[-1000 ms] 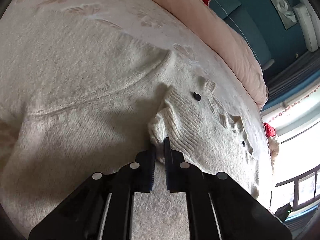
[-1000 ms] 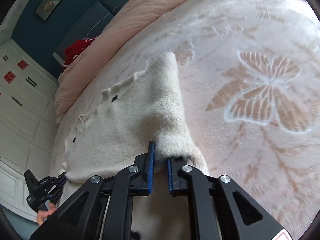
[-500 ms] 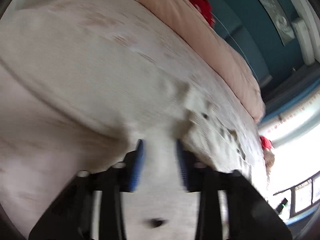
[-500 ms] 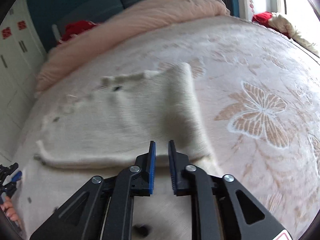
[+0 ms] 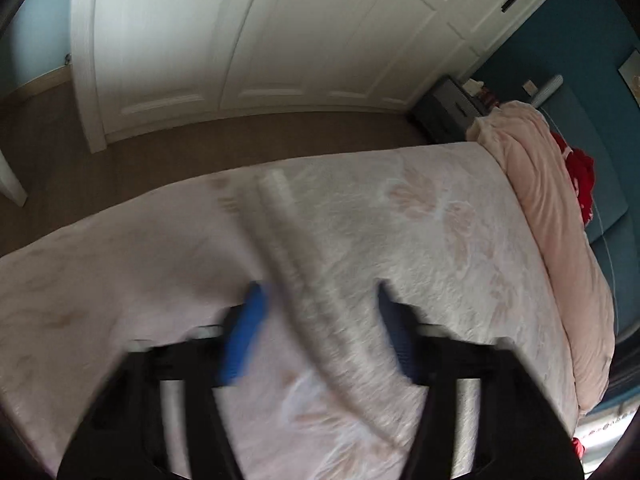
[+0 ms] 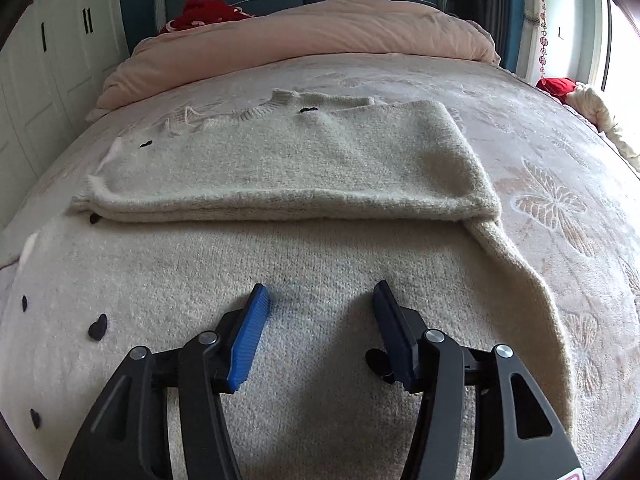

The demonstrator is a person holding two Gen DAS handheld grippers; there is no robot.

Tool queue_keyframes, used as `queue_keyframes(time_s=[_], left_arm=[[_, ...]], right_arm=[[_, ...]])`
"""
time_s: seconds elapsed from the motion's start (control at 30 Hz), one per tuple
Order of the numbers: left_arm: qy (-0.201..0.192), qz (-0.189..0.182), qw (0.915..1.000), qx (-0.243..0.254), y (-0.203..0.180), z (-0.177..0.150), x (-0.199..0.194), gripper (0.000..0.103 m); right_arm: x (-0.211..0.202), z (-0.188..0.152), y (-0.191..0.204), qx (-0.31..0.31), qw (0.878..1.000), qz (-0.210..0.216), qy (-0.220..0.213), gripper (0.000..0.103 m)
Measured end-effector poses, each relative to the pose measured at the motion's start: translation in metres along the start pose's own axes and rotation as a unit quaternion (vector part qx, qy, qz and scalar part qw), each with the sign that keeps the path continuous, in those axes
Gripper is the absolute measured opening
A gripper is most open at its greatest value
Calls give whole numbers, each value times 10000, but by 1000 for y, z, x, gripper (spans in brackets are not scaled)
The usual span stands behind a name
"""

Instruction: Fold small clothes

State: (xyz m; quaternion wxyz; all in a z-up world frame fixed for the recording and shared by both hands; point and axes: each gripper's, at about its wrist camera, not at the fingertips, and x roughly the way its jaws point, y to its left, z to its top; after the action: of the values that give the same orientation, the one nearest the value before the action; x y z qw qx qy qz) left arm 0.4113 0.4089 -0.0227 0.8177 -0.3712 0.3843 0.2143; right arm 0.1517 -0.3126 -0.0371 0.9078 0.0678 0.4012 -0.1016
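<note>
A cream knit sweater point(image 6: 280, 160) with small black heart marks lies on the bed. Its far half is folded over toward me and its near half spreads under my right gripper. My right gripper point(image 6: 320, 300) is open and empty just above the near half. A sleeve point(image 6: 520, 280) trails off to the right. In the blurred left wrist view, my left gripper point(image 5: 320, 296) is open, and another sleeve point(image 5: 304, 272) of the sweater runs as a long strip between its fingers across the bedspread. I cannot tell whether it touches them.
The pink bedspread point(image 6: 560, 208) has butterfly patterns. A rolled pink duvet point(image 6: 300, 36) lies at the head with a red cloth point(image 6: 200, 12) behind it. White wardrobe doors point(image 5: 240, 40) and brown floor point(image 5: 200, 144) lie beyond the bed's left edge.
Both grippers have let go of the sweater and opened wide. The sweater's far half now lies folded over. The left gripper has swung toward the bed's edge and the wardrobe.
</note>
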Motion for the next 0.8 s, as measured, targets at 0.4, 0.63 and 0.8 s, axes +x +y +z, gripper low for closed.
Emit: queue_keyframes(time_s=[0.4, 0.63, 0.8], left_arm=[[-158, -2540, 9281, 2718, -256, -150, -150, 10], [1699, -2941, 8717, 3532, -341, -357, -116, 37], [2332, -2793, 8976, 2489, -286, -393, -80, 42]], right_arm=[[6, 1, -1, 1, 9999, -1, -137, 58], [6, 3, -7, 124, 9996, 197, -154, 61], [5, 6, -11, 234, 9987, 432, -150, 64]])
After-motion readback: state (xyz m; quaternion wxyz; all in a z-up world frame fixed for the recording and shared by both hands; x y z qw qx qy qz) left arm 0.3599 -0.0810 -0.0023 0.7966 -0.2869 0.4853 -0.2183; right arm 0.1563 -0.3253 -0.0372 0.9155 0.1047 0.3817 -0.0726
